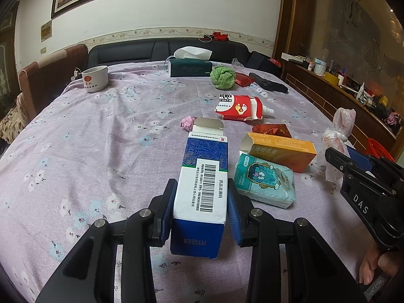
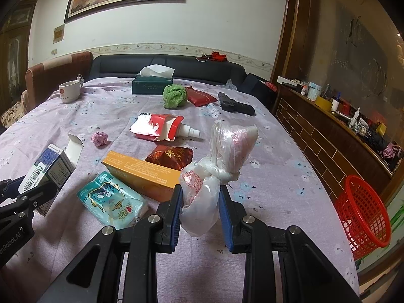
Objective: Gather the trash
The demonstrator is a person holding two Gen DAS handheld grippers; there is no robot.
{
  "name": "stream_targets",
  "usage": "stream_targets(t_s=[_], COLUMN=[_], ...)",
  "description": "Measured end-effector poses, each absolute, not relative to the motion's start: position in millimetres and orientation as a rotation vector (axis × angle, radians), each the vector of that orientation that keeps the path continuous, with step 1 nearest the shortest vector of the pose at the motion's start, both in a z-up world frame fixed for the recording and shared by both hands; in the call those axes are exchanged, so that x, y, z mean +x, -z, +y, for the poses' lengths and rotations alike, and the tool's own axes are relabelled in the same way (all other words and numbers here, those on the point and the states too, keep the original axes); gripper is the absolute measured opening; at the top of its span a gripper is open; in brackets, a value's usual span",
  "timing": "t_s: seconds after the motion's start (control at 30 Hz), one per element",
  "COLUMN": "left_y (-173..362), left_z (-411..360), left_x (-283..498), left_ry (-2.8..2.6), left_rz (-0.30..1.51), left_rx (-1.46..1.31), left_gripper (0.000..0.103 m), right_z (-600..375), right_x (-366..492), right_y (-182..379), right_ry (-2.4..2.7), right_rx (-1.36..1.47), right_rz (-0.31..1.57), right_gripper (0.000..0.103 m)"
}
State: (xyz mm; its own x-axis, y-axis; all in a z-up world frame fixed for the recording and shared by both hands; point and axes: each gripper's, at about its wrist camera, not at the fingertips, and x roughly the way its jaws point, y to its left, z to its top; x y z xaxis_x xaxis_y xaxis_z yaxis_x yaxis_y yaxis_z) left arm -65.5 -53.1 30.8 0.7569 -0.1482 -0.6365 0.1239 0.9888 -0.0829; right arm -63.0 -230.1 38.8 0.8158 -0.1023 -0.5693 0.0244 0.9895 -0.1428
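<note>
Left gripper: you clamp blue-white carton. Right gripper: you pinch knotted plastic bag. Step: carry-off. Next, likely: both to red basket, release.

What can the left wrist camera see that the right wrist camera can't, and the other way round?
Only the left view shows the person's hand and the blue box's barcode face squarely between the left gripper's pads. Only the right view shows the whole red basket and the knotted plastic bag inside the right gripper. Both show the orange box, cup and tissue box.
</note>
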Motion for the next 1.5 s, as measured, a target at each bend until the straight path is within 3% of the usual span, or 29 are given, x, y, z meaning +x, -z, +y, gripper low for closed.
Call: stream_targets(t_s=[1.5], left_y=[-58], left_z=[-78], left_x=[-88], left_ry=[0.197], left_rz=[0.676], left_rx=[0.000], left_gripper=[0.033], right_z=[-257], right_x=[-96], right_y=[-56], right_ry=[-0.089], right_rx=[0.036], right_rz=[0.626], right_gripper=[0.030])
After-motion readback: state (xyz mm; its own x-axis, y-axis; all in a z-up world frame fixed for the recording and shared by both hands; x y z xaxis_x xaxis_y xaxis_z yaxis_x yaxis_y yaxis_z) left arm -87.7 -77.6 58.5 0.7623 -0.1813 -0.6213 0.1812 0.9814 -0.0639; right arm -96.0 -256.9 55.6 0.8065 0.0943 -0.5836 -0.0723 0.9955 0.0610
